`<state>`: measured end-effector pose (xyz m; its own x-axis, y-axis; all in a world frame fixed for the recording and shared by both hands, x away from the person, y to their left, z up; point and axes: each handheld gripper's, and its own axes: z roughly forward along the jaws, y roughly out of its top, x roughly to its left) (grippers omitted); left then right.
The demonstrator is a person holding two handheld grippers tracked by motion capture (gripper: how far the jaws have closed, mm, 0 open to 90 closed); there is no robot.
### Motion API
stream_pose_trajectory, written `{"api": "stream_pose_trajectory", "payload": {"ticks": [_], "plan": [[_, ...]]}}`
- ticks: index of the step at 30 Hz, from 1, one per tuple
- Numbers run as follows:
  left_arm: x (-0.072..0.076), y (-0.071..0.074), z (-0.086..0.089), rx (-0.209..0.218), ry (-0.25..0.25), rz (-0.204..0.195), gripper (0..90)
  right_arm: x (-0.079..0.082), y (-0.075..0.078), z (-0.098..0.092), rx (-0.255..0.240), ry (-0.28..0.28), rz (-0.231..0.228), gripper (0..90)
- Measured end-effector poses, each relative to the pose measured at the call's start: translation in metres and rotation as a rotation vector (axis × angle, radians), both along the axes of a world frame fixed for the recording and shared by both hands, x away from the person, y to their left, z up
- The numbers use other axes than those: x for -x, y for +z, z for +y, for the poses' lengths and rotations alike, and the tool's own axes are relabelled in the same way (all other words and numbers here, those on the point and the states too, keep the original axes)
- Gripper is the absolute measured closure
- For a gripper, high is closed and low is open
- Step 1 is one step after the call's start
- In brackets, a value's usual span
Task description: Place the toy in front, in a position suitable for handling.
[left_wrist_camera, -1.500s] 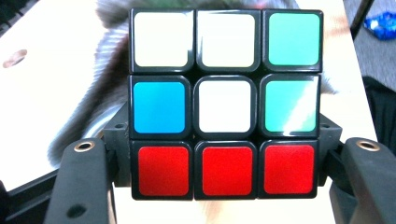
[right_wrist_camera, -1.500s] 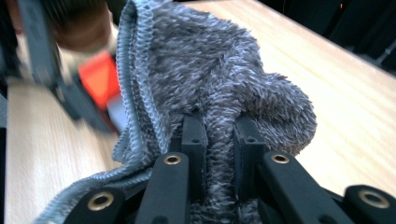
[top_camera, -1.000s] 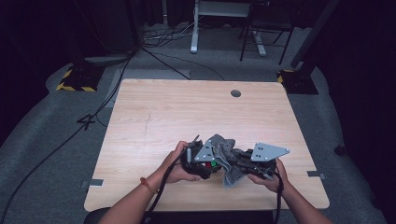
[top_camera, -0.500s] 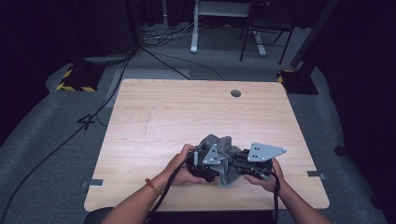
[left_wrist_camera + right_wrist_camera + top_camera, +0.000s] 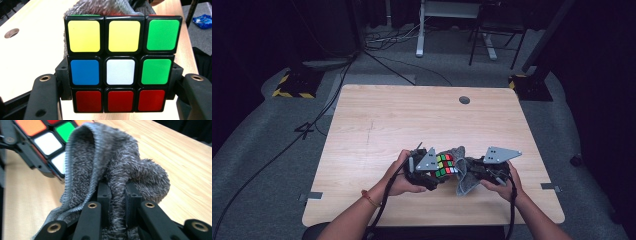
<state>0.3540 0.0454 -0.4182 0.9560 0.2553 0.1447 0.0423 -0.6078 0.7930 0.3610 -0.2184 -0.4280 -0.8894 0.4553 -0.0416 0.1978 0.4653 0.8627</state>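
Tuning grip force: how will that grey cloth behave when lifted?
Probably floppy: the cloth folds and droops around the right hand-held gripper. Its fuzzy pile likely grips rather than slips. Seems light, hanging loose beside the cube.

Scrambled cube (image 5: 120, 65) against grey cloth (image 5: 120, 165)

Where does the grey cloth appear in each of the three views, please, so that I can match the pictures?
High view: the grey cloth hangs low and centre, right of the puzzle cube.
Left gripper view: a fuzzy strip along the top edge, behind the cube.
Right gripper view: centre, bunched between the right claw.
Shared landmark: the cube, top left in the right gripper view.
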Motion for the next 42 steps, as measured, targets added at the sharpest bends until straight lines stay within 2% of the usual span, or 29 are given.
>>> {"api": "stream_pose_trajectory", "payload": {"ticks": [1, 3, 4, 6, 8, 10, 13, 15, 16, 23, 29, 33, 35, 37, 39, 40, 42], "plan": [[0.001, -0.001, -0.001, -0.018, -0.001, -0.006, 33.4, 0.001, 0.0, 0.001, 0.004, 0.006, -0.003, 78.9], [0.001, -0.003, -0.003, -0.018, -0.008, -0.002, 33.4, 0.003, 0.0, 0.005, -0.02, 0.04, 0.014, 79.0], [0.001, -0.003, -0.004, -0.023, -0.01, -0.005, 33.4, 0.006, 0.0, 0.009, -0.003, 0.043, 0.0, 79.0], [0.001, -0.003, -0.002, -0.021, -0.014, -0.004, 33.3, 0.006, 0.0, 0.009, -0.008, 0.042, 0.001, 79.1], [0.001, -0.003, -0.002, -0.004, -0.017, 0.01, 33.3, 0.006, 0.0, 0.006, -0.042, 0.05, 0.018, 79.0], [0.0, -0.006, -0.003, -0.017, -0.012, 0.013, 33.1, 0.006, 0.001, 0.006, -0.059, 0.051, 0.021, 79.0], [0.0, -0.01, -0.007, -0.039, -0.005, 0.019, 32.9, 0.008, 0.004, 0.007, -0.076, 0.057, 0.006, 79.1], [0.0, -0.011, -0.009, -0.045, -0.011, 0.017, 32.9, 0.01, 0.007, 0.008, -0.066, 0.057, -0.011, 79.1], [-0.001, -0.011, -0.009, -0.045, -0.013, 0.016, 32.9, 0.013, 0.008, 0.01, -0.05, 0.052, -0.034, 79.1], [-0.002, -0.009, -0.007, -0.032, -0.019, 0.02, 33.1, 0.015, 0.013, 0.01, -0.053, 0.051, -0.05, 79.0], [-0.003, -0.016, -0.014, -0.092, -0.007, 0.028, 33.1, 0.022, 0.029, 0.008, -0.107, 0.074, -0.086, 79.0], [0.0, -0.019, -0.022, -0.107, -0.022, 0.038, 33.2, 0.03, 0.032, 0.027, -0.049, 0.13, -0.1, 78.4], [0.002, -0.019, -0.025, -0.126, -0.029, 0.031, 33.2, 0.031, 0.032, 0.033, -0.037, 0.146, -0.095, 78.4], [0.003, -0.019, -0.026, -0.128, -0.025, 0.023, 33.2, 0.031, 0.032, 0.035, -0.027, 0.151, -0.097, 78.3], [0.002, -0.019, -0.025, -0.138, -0.017, 0.022, 33.3, 0.031, 0.031, 0.038, -0.007, 0.137, -0.111, 78.2], [0.0, -0.019, -0.023, -0.128, -0.019, 0.022, 33.3, 0.03, 0.031, 0.037, 0.014, 0.109, -0.128, 78.3], [0.0, -0.017, -0.02, -0.123, -0.011, 0.027, 33.3, 0.027, 0.031, 0.034, 0.017, 0.088, -0.13, 78.4]]}}
